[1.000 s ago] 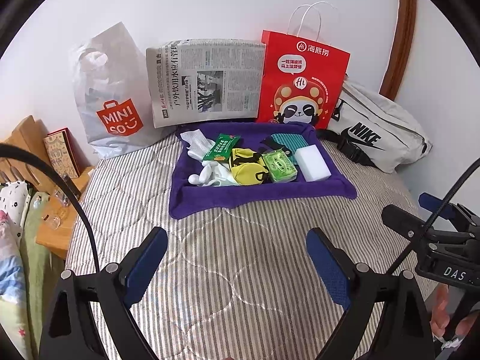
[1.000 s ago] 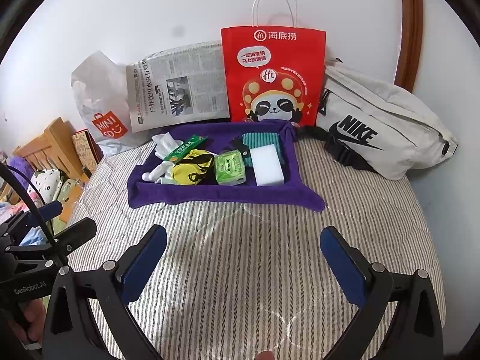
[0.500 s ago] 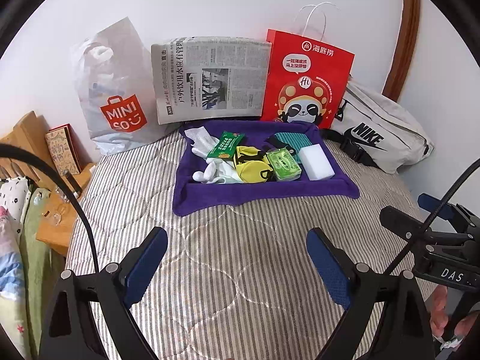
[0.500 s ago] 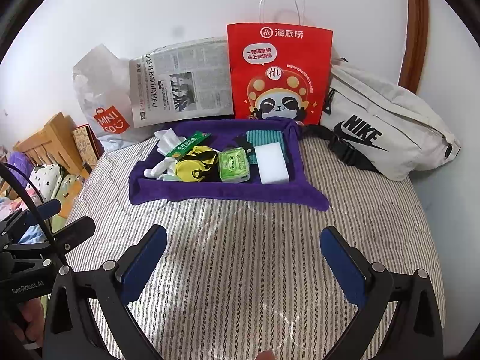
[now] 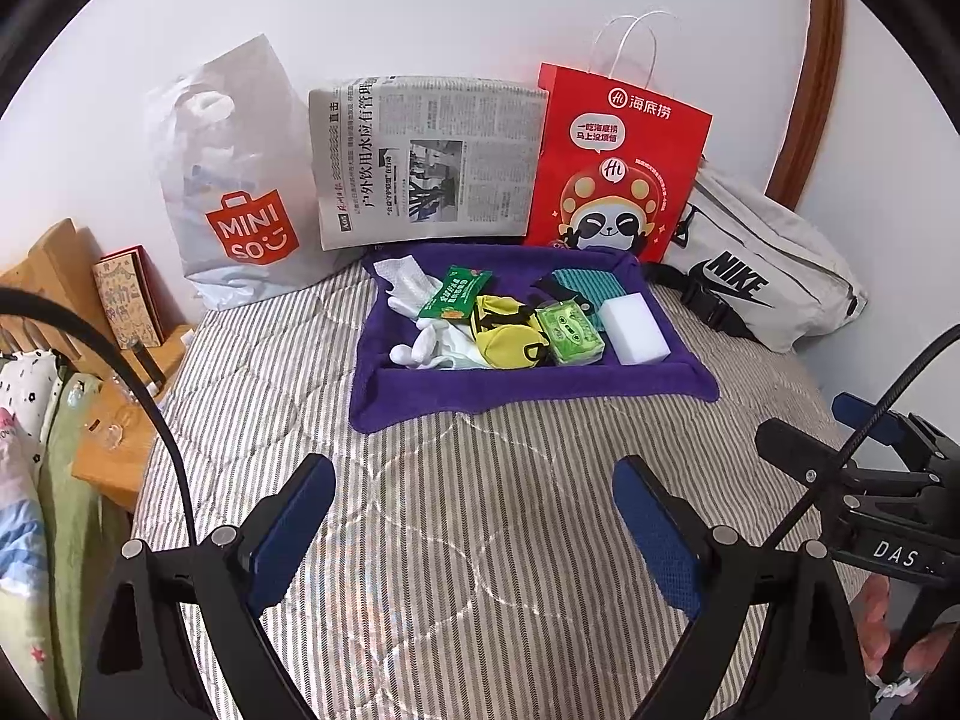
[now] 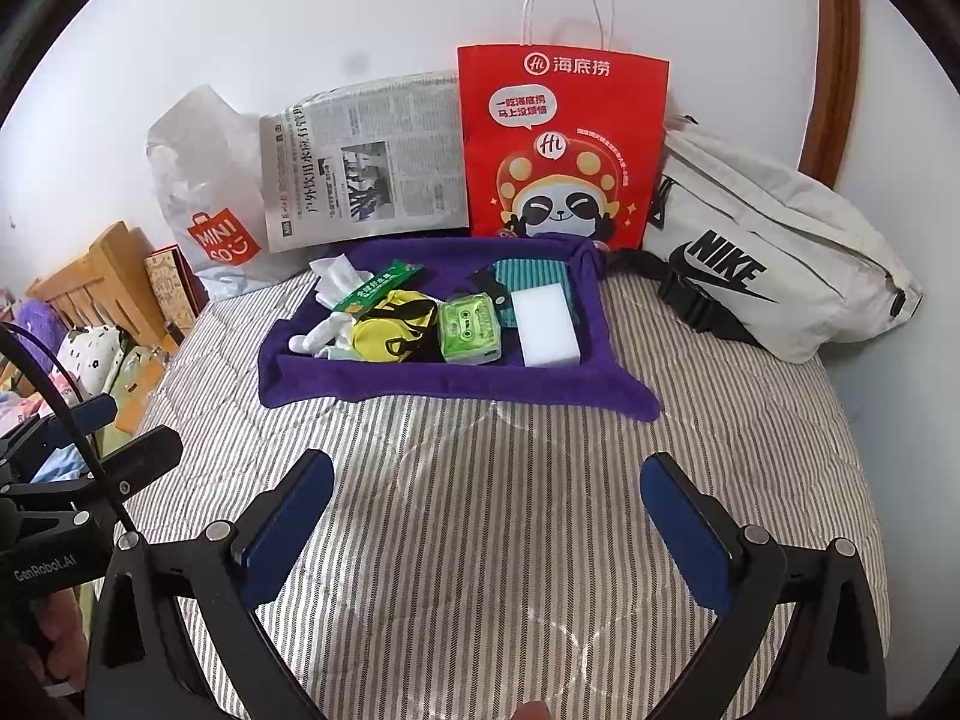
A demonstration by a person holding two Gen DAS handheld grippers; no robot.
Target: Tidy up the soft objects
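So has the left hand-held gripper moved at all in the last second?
Yes. The left hand-held gripper has swung slightly left: in its own view the purple towel and the red paper bag have drifted rightward.

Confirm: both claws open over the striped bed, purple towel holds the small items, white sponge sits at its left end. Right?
One error: the white sponge sits at the right end of the purple towel, next to the green tissue pack, as the right wrist view shows. The rest holds: left claw and right claw are open over the striped bed.
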